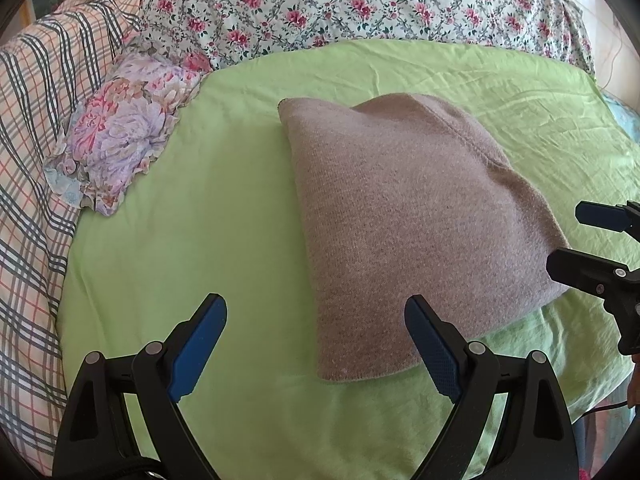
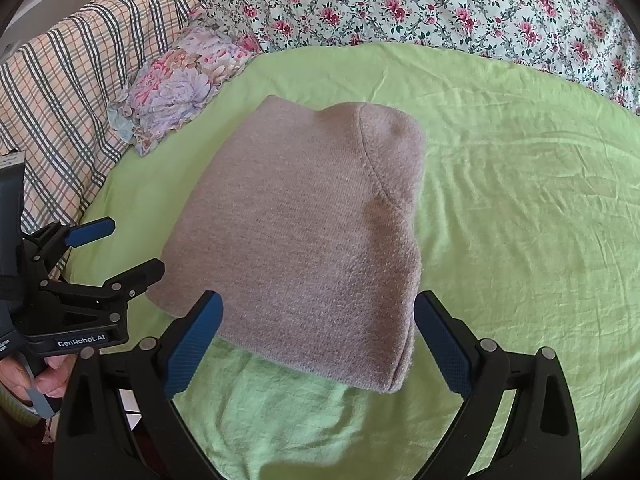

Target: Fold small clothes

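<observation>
The only writing I could read was "GenRobot.AI", printed in white on the black body of my left gripper (image 2: 100, 246) where it showed at the left edge of the right wrist view. A small label above it on that gripper's body was too blurred to read.

Both tongs were released. Through the left wrist camera, my left gripper (image 1: 316, 316) had its two blue pads spread wide, gripping nothing; its right pad (image 1: 434, 350) overlapped the near edge of the folded garment (image 1: 404, 220), though I could not tell whether it touched. My right gripper (image 2: 318, 312) stood just as wide, its two blue-padded fingers framing the near edge of the garment and clasping nothing. In the left wrist view the right gripper (image 1: 568, 236) showed at the far right, jaws parted, just beside the garment's right side.

I counted one garment: a single pinkish-grey knit piece (image 2: 312, 220), folded into a rough rectangle, lying in the middle of the green sheet (image 2: 520, 220). Beyond it lay one small flowery pillow (image 2: 180, 84) at the far left, one checked quilt (image 2: 72, 72) along the left, and one rose-print quilt (image 2: 420, 0) across the far side. Two grippers, four blue pads in all.
</observation>
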